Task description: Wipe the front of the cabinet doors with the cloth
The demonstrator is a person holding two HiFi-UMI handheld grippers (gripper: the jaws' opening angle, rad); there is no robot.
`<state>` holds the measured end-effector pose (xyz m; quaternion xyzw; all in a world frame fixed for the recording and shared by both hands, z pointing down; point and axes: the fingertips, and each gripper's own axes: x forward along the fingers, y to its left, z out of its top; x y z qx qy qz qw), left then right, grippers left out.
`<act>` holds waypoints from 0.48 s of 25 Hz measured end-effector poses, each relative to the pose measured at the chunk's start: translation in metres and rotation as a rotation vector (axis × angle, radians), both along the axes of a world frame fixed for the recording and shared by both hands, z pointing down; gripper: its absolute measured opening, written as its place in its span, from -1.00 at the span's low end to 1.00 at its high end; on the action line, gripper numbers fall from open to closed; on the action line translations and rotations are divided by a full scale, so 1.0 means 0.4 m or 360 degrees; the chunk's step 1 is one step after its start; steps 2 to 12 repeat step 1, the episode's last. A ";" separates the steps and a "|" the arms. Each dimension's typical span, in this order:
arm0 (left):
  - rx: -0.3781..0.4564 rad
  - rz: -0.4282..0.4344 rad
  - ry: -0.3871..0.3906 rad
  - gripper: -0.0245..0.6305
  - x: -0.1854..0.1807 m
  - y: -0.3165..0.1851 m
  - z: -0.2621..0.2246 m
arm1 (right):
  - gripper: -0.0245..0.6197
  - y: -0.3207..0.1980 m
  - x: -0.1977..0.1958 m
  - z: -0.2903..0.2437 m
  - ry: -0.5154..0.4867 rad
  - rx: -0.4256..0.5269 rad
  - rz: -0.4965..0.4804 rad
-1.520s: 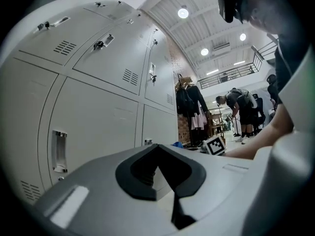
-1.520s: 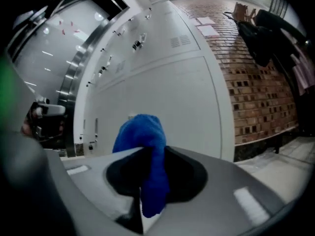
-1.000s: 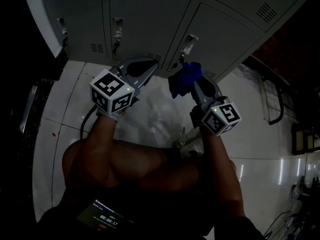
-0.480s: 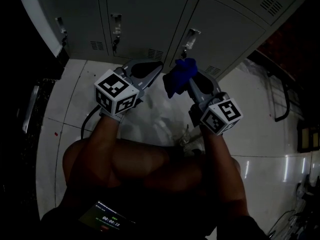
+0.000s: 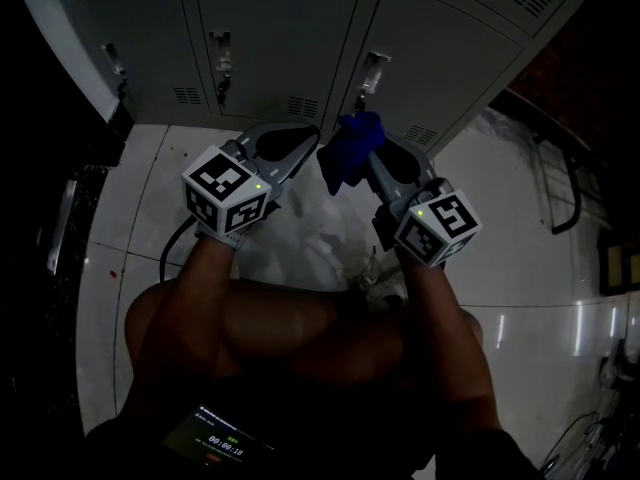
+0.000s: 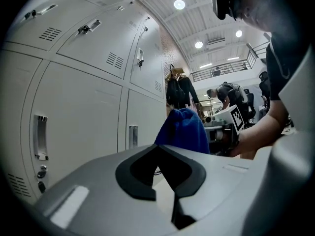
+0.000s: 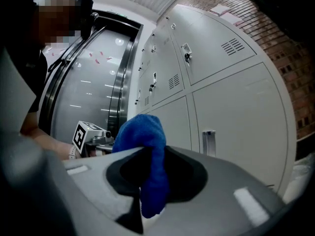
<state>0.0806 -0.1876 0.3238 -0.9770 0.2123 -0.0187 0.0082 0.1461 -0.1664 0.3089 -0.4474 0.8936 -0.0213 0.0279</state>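
Note:
A blue cloth is bunched in my right gripper, which is shut on it just in front of the grey cabinet doors, near a door latch. In the right gripper view the cloth hangs down between the jaws of the right gripper, with a lower cabinet door to the right. My left gripper is beside it on the left, shut and holding nothing. In the left gripper view the left gripper faces the doors, with the cloth behind it.
White glossy floor tiles run under the lockers. The person's bare knees are below the grippers, with a small timer screen at the bottom. A dark metal frame stands at the right. People and hanging jackets are in the background.
Both grippers have shifted slightly up and to the left, closer to the locker doors. The cloth stays clamped in the right gripper.

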 end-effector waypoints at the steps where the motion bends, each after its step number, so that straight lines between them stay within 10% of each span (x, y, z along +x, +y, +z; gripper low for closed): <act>1: -0.0003 0.0002 0.0005 -0.93 0.000 0.001 -0.001 | -0.69 0.001 -0.003 0.003 -0.0002 -0.0006 -0.0002; 12: -0.0003 0.0002 0.0005 -0.93 0.000 0.001 -0.001 | -0.69 0.001 -0.003 0.003 -0.0002 -0.0006 -0.0002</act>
